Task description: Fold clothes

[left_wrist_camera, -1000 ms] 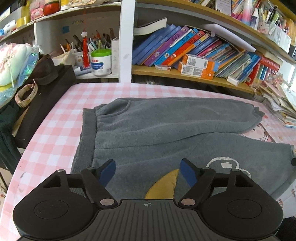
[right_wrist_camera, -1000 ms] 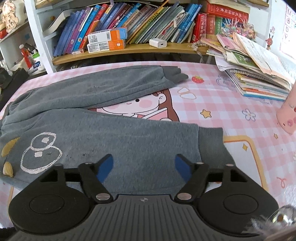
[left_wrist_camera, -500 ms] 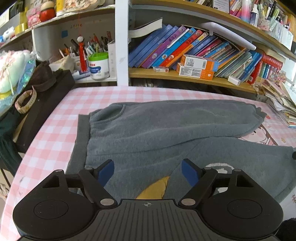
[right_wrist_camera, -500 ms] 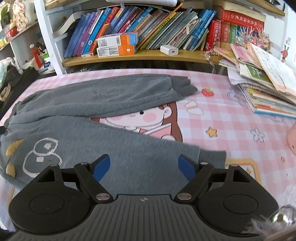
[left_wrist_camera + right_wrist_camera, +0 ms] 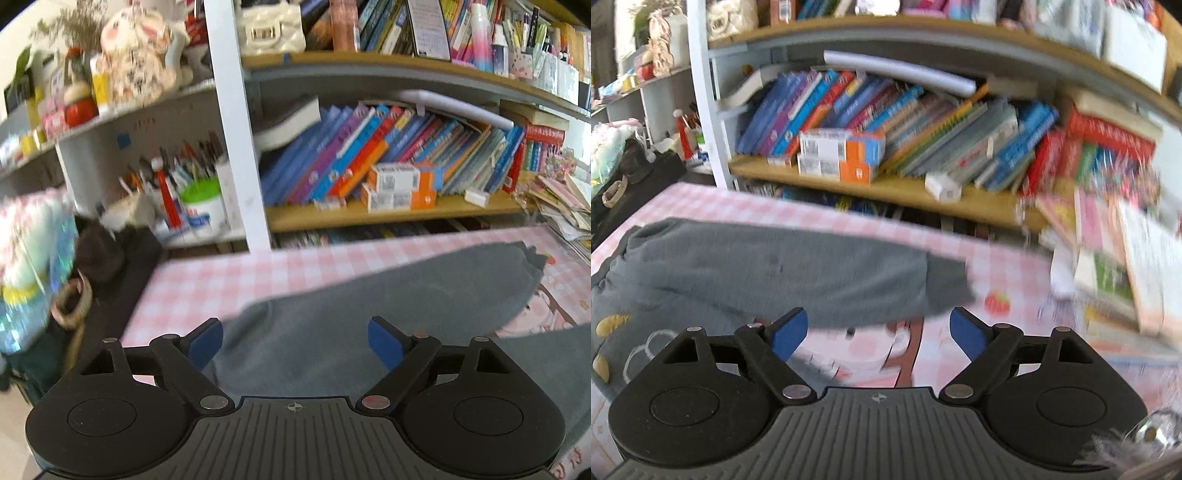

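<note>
Left gripper (image 5: 295, 341): spread wide, blue fingertips (image 5: 205, 343) apart, nothing held, poised over the waist end of the grey trousers (image 5: 388, 306). Right gripper (image 5: 877, 334): likewise spread wide and empty, poised near the far leg's cuff (image 5: 947, 284). Trousers: laid flat across the pink checked tablecloth (image 5: 221, 280), legs extending toward the right; white ring print and yellow patches (image 5: 611, 321) visible on the near leg in the right wrist view. Beyond the far leg: strawberry print (image 5: 997, 302) on the cloth, stacked booklets (image 5: 1115, 258) at right. Farthest: wooden shelf (image 5: 388, 216) carrying slanted books (image 5: 369, 155) and orange-white boxes (image 5: 842, 157); pen pot with green rim (image 5: 201, 203) at left. Both views motion-blurred.
</note>
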{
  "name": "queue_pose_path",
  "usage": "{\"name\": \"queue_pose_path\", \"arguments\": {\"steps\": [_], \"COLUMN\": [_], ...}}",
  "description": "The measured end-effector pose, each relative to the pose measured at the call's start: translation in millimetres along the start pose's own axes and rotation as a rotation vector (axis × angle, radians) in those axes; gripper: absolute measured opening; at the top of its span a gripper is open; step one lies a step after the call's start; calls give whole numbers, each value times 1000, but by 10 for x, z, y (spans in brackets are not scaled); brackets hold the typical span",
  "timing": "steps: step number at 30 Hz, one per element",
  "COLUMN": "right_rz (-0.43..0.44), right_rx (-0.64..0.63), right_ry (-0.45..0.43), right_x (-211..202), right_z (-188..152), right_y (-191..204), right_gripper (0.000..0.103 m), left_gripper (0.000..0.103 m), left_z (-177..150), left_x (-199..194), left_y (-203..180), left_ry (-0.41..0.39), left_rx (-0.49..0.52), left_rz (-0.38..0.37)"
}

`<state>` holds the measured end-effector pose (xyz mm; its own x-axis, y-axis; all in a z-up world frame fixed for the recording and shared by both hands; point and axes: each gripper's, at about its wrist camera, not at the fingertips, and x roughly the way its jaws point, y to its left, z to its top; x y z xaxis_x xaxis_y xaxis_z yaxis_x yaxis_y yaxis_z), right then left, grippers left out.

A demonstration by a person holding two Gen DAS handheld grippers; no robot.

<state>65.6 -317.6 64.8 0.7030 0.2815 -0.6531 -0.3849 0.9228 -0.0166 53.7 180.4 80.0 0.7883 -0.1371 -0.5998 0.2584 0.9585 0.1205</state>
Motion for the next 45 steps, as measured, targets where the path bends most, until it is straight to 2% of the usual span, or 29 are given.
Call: {"name": "queue_pose_path", "arguments": {"steps": [5,9,14,27,35,45], "right_rz": [14,22,34,58,66,97], "right_rx": [-57,-92,-125,-157,-183,-195], "right_ry": [-34,-26,21,135,201,262], "right_x": [60,190,475,1424,1993,2343], "right_z": [306,437,513,691,777,716], "right_y": [-94,-145,-172,-306,-401,-449], "right_gripper": [86,86,86,86,86,85], "left_gripper": [90,91,91,91,91,91], "left_z": [171,213,201,192,186,77], "left_x": [64,189,436,1340,1850,2244], "left_y": [41,25,12,211,266,364], "left_ry": [-18,-7,28,135,181,224], "left_rx": [40,82,103,72,133,123], "left_rz": [15,6,-10,-29,-55,-125]}}
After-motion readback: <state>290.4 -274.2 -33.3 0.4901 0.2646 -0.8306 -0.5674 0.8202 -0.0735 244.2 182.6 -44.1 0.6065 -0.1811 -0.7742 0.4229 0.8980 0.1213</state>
